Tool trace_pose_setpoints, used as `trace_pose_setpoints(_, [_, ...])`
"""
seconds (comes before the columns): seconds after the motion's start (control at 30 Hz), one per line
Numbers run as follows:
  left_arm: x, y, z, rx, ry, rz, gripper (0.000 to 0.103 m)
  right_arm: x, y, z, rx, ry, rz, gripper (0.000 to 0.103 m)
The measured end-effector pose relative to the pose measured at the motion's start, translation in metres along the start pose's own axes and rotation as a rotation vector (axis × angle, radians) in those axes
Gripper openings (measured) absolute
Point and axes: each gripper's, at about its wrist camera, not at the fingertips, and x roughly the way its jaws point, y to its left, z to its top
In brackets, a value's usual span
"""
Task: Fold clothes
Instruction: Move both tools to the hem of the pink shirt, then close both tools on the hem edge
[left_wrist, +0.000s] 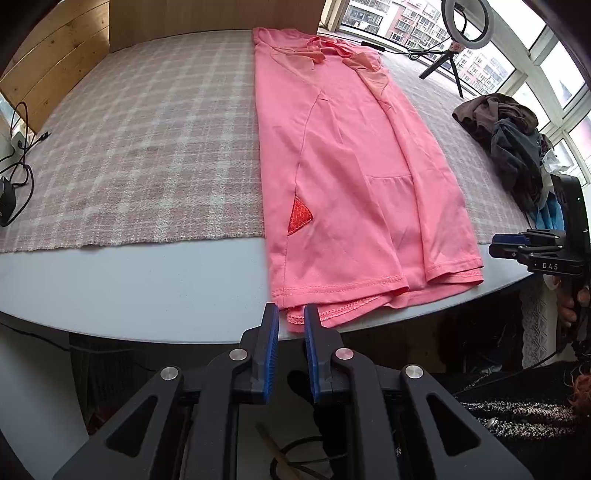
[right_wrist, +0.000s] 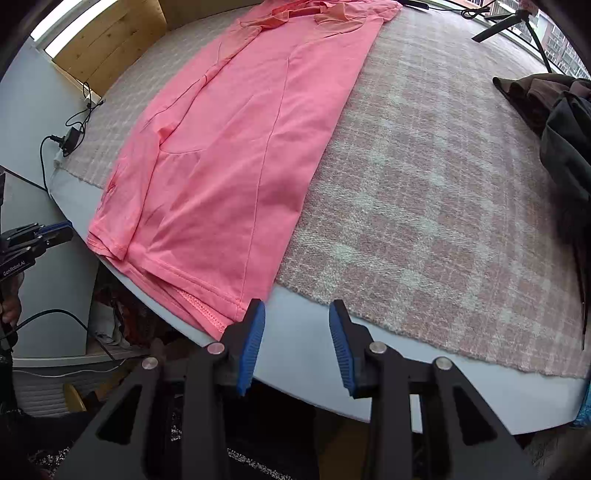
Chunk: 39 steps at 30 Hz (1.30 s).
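A pink T-shirt (left_wrist: 351, 173) lies flat on the table, folded lengthwise into a long strip, its hem at the near edge and its collar far away. It also shows in the right wrist view (right_wrist: 236, 140). My left gripper (left_wrist: 291, 317) is open with a narrow gap, right at the hem's left corner and holding nothing. My right gripper (right_wrist: 297, 317) is open wider, just right of the hem's right corner, and empty. Each gripper shows at the edge of the other's view: the right one (left_wrist: 517, 245), the left one (right_wrist: 48, 234).
A pink plaid cloth (left_wrist: 140, 147) covers most of the grey table (left_wrist: 147, 291). A pile of dark clothes (left_wrist: 517, 147) lies at the right. A ring light on a tripod (left_wrist: 454, 48) stands at the far right. Cables and a charger (left_wrist: 14, 177) lie at the left.
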Motion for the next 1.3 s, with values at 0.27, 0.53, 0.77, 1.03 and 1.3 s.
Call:
trace_pose_setpoints(0.27, [-0.027,-0.003,0.075,0.11,-0.066,-0.015,0.017,-0.023,-0.014,0.042,0.033,-0.013,0.054,0.036])
trace_pose_setpoints(0.53, [-0.007,0.01,0.127,0.27,-0.03,-0.049,0.022,-0.024,-0.02,0.02,0.189,-0.006,0.008,0.042])
trace_pose_setpoints(0.77, [0.023,0.034,0.082,0.268,0.115,-0.132,0.022,-0.003,0.003,-0.007,0.317,0.0,0.021,0.042])
trace_pose_setpoints(1.03, [0.038,0.03,0.058,0.255,0.182,-0.221,0.024,0.013,0.037,-0.003,0.314,0.007,-0.013,0.043])
trace_pose_setpoints(1.3, [0.051,0.01,0.049,0.273,0.217,-0.199,0.029,0.026,0.072,0.008,0.203,0.011,-0.06,0.043])
